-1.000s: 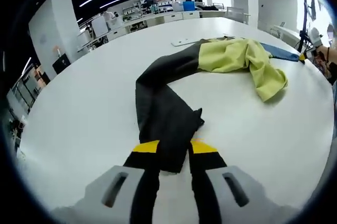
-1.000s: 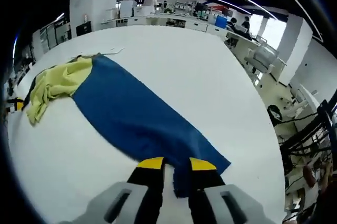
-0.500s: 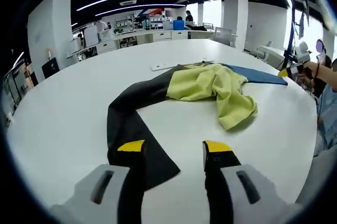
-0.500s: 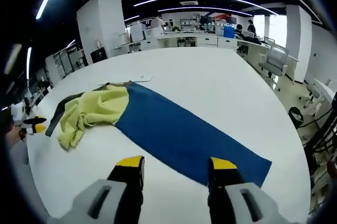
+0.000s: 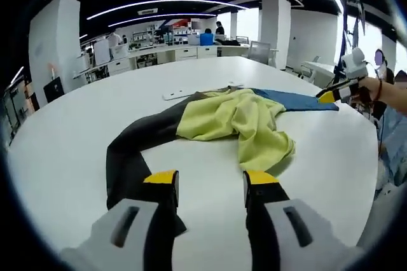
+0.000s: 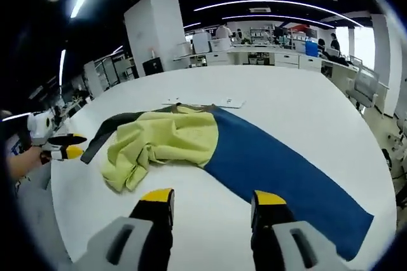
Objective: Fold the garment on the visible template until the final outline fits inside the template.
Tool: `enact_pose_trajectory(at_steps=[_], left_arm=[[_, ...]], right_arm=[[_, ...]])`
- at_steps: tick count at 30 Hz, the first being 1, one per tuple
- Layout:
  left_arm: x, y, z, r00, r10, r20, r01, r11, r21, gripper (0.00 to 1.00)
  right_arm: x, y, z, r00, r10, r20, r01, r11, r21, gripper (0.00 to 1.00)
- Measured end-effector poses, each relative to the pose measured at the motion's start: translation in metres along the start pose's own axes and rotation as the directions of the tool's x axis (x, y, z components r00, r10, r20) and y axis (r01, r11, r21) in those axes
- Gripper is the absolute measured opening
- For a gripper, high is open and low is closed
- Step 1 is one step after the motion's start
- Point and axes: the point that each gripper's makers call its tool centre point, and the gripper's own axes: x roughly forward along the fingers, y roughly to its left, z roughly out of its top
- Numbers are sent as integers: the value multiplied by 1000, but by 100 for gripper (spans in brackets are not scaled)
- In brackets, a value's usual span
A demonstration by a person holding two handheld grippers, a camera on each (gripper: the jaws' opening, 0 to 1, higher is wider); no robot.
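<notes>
Both tongs stand spread apart and hold nothing. The left tongs (image 5: 211,185) hover over the garment's (image 5: 235,118) dark sleeve end on the white worktop (image 5: 76,131). The right tongs (image 6: 215,202) hover beside its blue sleeve (image 6: 286,169), yellow middle bunched.

left gripper (image 5: 211,180) jaws spread apart and empty, right gripper (image 6: 215,199) jaws likewise parted and empty, each held in a hand (image 5: 369,88) at the table's edge
</notes>
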Motion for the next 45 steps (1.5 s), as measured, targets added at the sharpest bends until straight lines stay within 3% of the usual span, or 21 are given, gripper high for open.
enact_pose_trajectory(at_steps=[6, 9, 22, 37, 45], left_arm=[[11, -12, -1, 1000, -19, 3, 19, 999, -34, 34], [18, -20, -2, 999, -42, 14, 44, 993, -107, 32], [45, -30, -5, 997, -80, -2, 79, 989, -128, 29], [68, -47, -20, 987, -135, -88, 127, 988, -81, 20], [72, -50, -23, 984, -152, -95, 142, 984, -105, 6]], right_arm=[[19, 23, 1, 997, 81, -15, -82, 994, -75, 40], [29, 33, -2, 994, 109, -32, -112, 988, -104, 38], [69, 66, 2, 976, 216, -36, -219, 953, -210, 29], [98, 85, 12, 961, 273, -42, -274, 917, -289, 18], [107, 87, 7, 965, 254, -65, -262, 916, -304, 0]])
